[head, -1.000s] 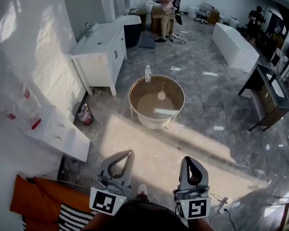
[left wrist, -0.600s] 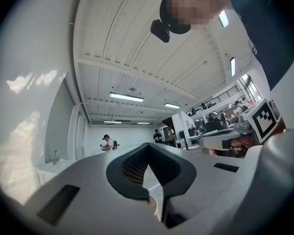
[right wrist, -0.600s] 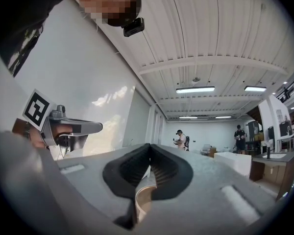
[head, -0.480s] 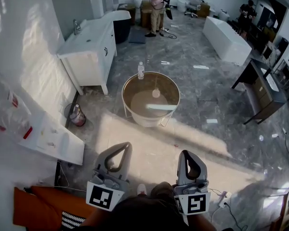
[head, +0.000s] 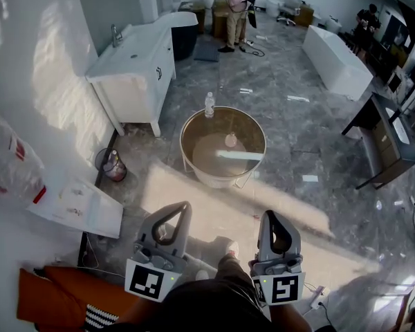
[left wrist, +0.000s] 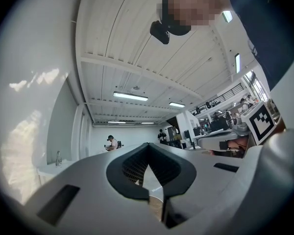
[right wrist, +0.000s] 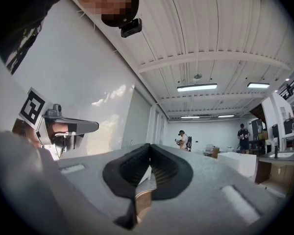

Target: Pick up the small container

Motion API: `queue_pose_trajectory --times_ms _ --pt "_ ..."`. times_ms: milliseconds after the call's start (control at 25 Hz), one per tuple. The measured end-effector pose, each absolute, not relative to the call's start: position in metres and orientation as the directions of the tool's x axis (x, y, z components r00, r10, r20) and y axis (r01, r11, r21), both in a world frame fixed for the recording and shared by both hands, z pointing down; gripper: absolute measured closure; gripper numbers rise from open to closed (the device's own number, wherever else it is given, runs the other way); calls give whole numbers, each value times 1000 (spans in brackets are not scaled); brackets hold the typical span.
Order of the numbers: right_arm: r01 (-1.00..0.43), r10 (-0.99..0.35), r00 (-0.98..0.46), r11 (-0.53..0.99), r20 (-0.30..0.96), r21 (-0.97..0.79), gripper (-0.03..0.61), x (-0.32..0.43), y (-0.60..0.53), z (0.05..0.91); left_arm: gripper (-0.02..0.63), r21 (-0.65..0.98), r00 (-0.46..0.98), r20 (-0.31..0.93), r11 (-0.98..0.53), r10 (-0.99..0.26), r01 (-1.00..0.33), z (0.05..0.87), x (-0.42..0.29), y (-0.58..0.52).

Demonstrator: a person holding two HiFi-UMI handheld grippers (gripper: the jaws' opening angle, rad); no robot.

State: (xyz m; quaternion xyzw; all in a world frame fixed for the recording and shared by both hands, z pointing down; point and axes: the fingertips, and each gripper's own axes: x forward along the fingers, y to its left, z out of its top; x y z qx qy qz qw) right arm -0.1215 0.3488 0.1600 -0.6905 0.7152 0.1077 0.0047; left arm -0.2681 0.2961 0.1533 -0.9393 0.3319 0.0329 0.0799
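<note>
A round wooden-topped table point(head: 188, 131) stands on the floor ahead of me. On it lies a small white container point(head: 230, 140), and a clear plastic bottle point(head: 209, 105) stands at its far rim. My left gripper point(head: 182, 207) and right gripper point(head: 272, 216) are held low near my body, well short of the table, both pointing forward. Each is shut with nothing between its jaws. In the left gripper view the left gripper point(left wrist: 148, 147) points up into the room, and in the right gripper view so does the right gripper point(right wrist: 148, 147).
A white vanity with a sink point(head: 135, 54) stands at the left, a small bin point(head: 112, 164) beside it. A white panel point(head: 76, 203) and an orange cloth point(head: 55, 292) lie at my left. A dark desk point(head: 387, 140) stands right, a person point(head: 236, 2) far back.
The head view swayed a little left and back again. A foot has come forward between the grippers. Both grippers stay shut and hold their places.
</note>
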Motion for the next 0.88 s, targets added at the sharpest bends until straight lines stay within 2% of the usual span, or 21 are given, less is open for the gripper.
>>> queue_pose_trajectory --times_ms 880 --pt "-972 -973 -193 171 -130 160 581 28 208 160 601 -132 725 -87 -714 -683 -688 154 -97 180"
